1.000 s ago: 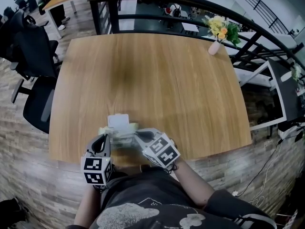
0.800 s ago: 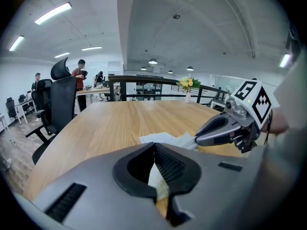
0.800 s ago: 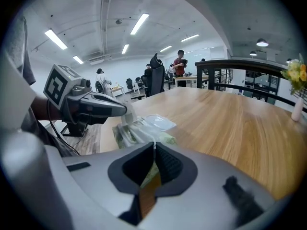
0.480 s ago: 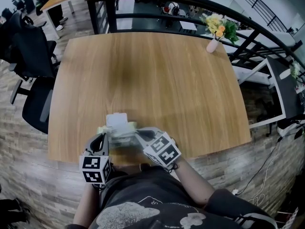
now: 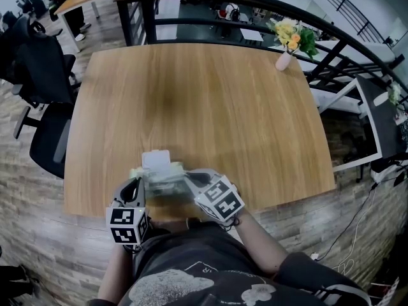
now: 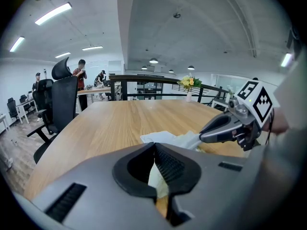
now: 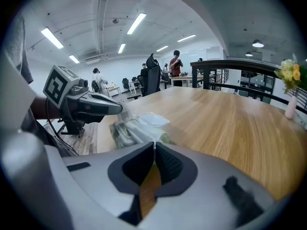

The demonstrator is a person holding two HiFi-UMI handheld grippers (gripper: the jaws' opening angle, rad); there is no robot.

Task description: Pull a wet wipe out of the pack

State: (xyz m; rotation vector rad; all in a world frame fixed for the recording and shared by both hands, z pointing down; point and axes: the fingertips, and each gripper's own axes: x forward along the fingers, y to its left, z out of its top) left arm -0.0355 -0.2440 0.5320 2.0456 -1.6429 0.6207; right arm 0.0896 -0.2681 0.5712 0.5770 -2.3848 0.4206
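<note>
Wooden table [image 5: 210,107] filling centre of head view. Left gripper [image 6: 154,146] clamping, jaws closed on pale end of wet wipe pack [image 5: 162,178]. Pack lying at lower centre of head view, by table's lower edge, between both grippers. Right gripper [image 7: 154,145] pressing jaws together, only wood showing in gap below pads. Its tips touching crumpled wet wipe [image 7: 136,128] bulging from pack top; grip on it not discernible. White lid flap [image 5: 156,159] lying open at pack's upper side.
</note>
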